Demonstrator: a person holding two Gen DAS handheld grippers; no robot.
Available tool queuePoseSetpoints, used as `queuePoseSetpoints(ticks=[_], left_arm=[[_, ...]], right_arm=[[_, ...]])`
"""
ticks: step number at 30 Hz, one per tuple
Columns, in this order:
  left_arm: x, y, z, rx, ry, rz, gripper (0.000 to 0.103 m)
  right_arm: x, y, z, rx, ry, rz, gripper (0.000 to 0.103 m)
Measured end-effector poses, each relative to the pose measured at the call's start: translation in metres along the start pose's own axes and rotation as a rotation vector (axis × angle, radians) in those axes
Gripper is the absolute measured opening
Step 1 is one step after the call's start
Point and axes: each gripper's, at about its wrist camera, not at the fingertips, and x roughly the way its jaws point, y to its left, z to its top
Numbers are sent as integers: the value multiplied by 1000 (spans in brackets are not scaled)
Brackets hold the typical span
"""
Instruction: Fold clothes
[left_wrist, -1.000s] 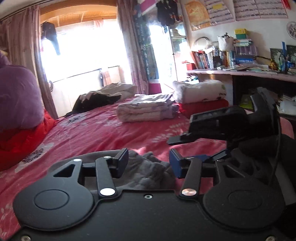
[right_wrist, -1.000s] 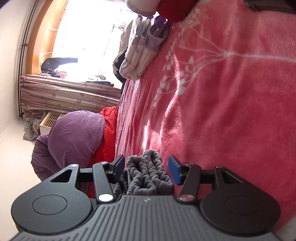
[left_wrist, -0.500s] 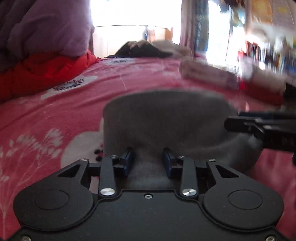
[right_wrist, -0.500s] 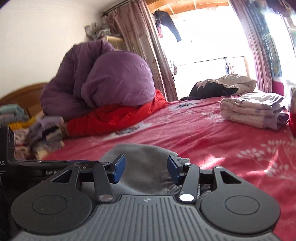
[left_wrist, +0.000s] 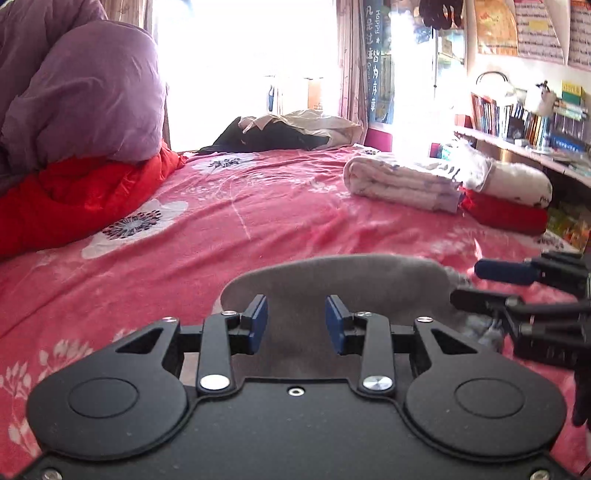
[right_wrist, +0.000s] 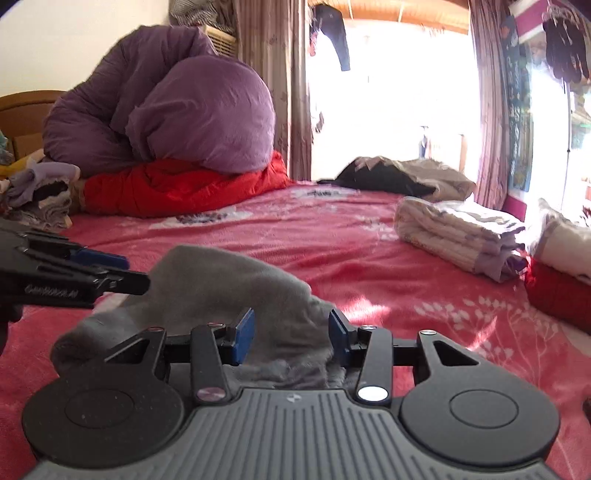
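A grey fleece garment (left_wrist: 332, 280) lies spread low on the pink flowered bedspread (left_wrist: 258, 221), just ahead of both grippers. My left gripper (left_wrist: 296, 325) is open, its blue pads apart over the garment's near edge. In the right wrist view the same grey garment (right_wrist: 221, 280) rises in a soft hump. My right gripper (right_wrist: 291, 334) is also open, with the fabric lying between its fingers, unpinched. Each gripper shows in the other's view: the right gripper (left_wrist: 480, 284) at the garment's right end, the left gripper (right_wrist: 133, 273) at its left end.
A folded white striped stack (left_wrist: 402, 181) and a white bundle on red folded cloth (left_wrist: 506, 210) sit at the right. A purple duvet (left_wrist: 81, 92) on a red duvet (left_wrist: 74, 195) fills the left. Dark and beige clothes (left_wrist: 288, 133) lie by the window. A book-laden desk (left_wrist: 535, 129) borders the bed.
The grey garment went from a bunched heap to a flat spread on the bed. The right gripper's view turned from sideways to level. Both views swung left toward the purple duvet.
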Motion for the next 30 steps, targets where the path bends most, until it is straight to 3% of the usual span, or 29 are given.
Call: queuePoseSetpoints(ticks=[4, 7, 10, 13, 15, 17, 23, 26, 30], left_arm=[[37, -14, 14, 4, 94, -62, 34], [79, -34, 8, 49, 268, -67, 40], [102, -50, 0, 111, 304, -11, 42], [103, -40, 7, 60, 344, -40, 43], [88, -26, 16, 14, 335, -71, 43], [59, -14, 20, -28, 262, -68, 43], [-19, -16, -8, -3, 86, -62, 39], [-21, -27, -37, 32, 99, -32, 34], [0, -42, -72, 94, 118, 38, 34]], right_arm=[[9, 12, -2, -65, 20, 44, 45], [23, 10, -8, -72, 99, 35, 50], [37, 8, -14, -80, 178, 26, 50], [42, 6, -17, -78, 208, 26, 50], [41, 5, -17, -72, 205, 30, 50], [33, -1, -13, -25, 177, 53, 50], [7, -20, -3, 103, 61, 109, 51], [14, -20, -4, 106, 80, 115, 51], [34, -8, -15, 41, 163, 56, 49]])
